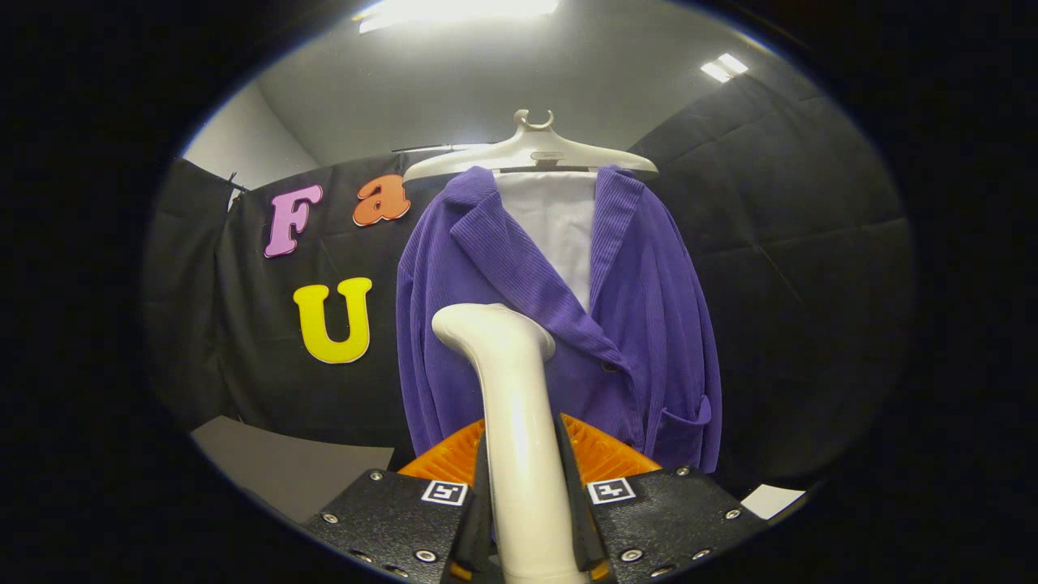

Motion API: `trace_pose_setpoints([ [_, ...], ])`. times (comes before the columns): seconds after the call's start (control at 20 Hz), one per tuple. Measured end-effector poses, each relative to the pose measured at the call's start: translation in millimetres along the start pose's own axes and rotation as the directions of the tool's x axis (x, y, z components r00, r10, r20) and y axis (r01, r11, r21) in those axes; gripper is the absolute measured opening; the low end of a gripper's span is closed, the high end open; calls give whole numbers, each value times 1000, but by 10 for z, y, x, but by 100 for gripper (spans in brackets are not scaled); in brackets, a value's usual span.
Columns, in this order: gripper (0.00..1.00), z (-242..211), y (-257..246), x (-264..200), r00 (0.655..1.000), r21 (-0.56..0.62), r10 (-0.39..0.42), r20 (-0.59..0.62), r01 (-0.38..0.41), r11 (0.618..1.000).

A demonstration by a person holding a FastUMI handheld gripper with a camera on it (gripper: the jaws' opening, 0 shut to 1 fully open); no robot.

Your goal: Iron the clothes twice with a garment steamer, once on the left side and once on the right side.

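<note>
Purple corduroy jacket [559, 324] over a white lining, hung on a pale hanger [531, 154] against the black booth wall. Cream garment steamer [515, 422], handle clamped between both fingers of the claw [527, 511], head raised before the jacket's left-hand front panel. No legible branding.

gripper [531, 519] seen from behind its two fingers, clamped tight at both sides, each finger [405, 511] a broad flat plate with a grainy texture, silver screws along its edges, a small square black-and-white marker tag near its inner corner, ribbed pieces rising behind the plates
</note>
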State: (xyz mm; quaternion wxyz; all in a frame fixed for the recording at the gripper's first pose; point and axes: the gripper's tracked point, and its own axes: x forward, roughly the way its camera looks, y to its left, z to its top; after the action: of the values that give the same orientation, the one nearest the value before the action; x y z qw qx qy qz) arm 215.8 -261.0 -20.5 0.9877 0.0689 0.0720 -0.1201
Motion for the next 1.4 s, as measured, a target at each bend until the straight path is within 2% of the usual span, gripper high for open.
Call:
trace_pose_setpoints([
  [0.4, 39, -434, 6, -81, 998, 0, 7, -70, -7, 1000],
  [0.8, 39, -1124, -103, -203, 987, -52, -11, -159, 3, 999],
  [1.2, 39, -1588, -178, -288, 979, -25, -15, -205, 10, 1000],
  [1.4, 39, -1746, -226, -349, 976, 38, -5, -216, 14, 999],
])
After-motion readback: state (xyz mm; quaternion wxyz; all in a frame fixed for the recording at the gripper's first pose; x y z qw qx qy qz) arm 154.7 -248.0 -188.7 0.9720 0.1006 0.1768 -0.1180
